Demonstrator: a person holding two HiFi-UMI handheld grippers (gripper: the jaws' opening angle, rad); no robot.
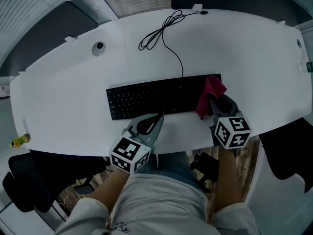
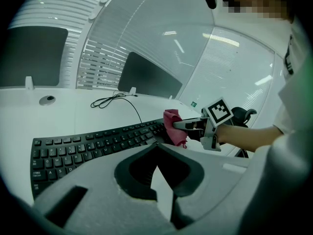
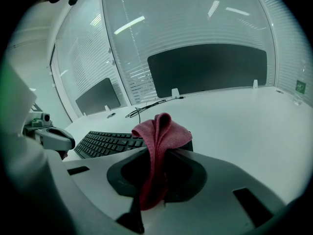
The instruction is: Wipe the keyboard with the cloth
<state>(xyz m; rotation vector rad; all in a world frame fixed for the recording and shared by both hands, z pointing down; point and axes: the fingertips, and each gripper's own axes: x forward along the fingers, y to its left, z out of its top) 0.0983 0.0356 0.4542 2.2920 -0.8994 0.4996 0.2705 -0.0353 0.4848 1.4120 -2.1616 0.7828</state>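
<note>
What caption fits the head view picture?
Right gripper holds red cloth at right end of keyboard; left gripper shut, empty.

Saw soft, fuzzy woven fabric in the pink cloth (image 3: 161, 129), matt all over. Caught matt black plastic on the keyboard (image 1: 156, 98). Noted a smooth white table (image 1: 63, 97) with a dull sheen. Picked out a thin, plastic-sheathed black cable (image 1: 161, 33). Found pale grey matt moulded plastic on the left gripper (image 2: 157, 147) and right gripper (image 3: 164, 151), darker inside the hollows.

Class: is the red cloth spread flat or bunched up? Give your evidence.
Bunched: the cloth hangs folded, pinched in the right gripper at the keyboard's right end.
</note>
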